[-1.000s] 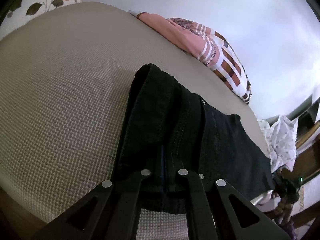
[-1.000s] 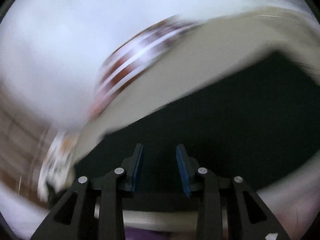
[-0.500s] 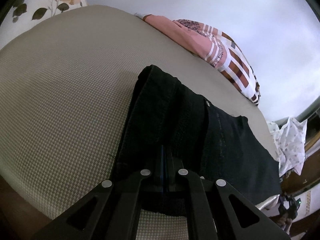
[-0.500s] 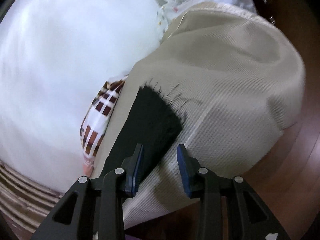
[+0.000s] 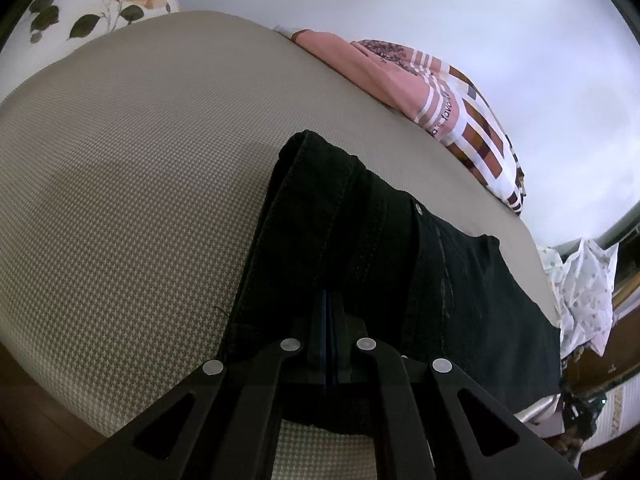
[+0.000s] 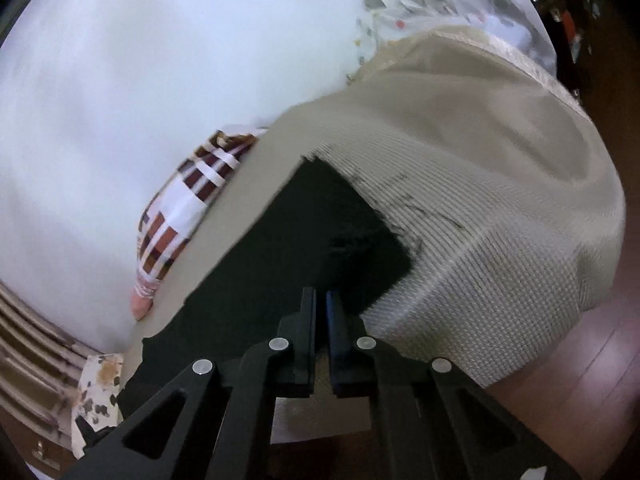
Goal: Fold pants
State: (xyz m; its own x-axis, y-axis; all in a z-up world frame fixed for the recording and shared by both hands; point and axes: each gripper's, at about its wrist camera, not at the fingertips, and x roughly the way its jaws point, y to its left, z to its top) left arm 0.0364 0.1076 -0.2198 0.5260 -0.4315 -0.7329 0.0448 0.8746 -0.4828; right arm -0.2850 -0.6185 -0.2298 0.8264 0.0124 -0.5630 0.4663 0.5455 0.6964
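Beige mattress (image 5: 140, 200), black pants (image 5: 360, 240) pinched by both tools

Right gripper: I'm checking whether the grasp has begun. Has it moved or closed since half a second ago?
Yes. The right gripper has narrowed from a wide gap to nearly shut, and it now sits over the black pants near their frayed hem on the beige cushion.

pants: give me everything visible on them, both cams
The pants are black, denim-like, with stitched seams and a small metal rivet. They lie flat along the near edge of the beige mattress, hem end frayed with loose threads. The left tongs are shut on the waist end; the right tongs are nearly shut over the leg edge, though their grip is unclear. A striped cloth lies apart behind.
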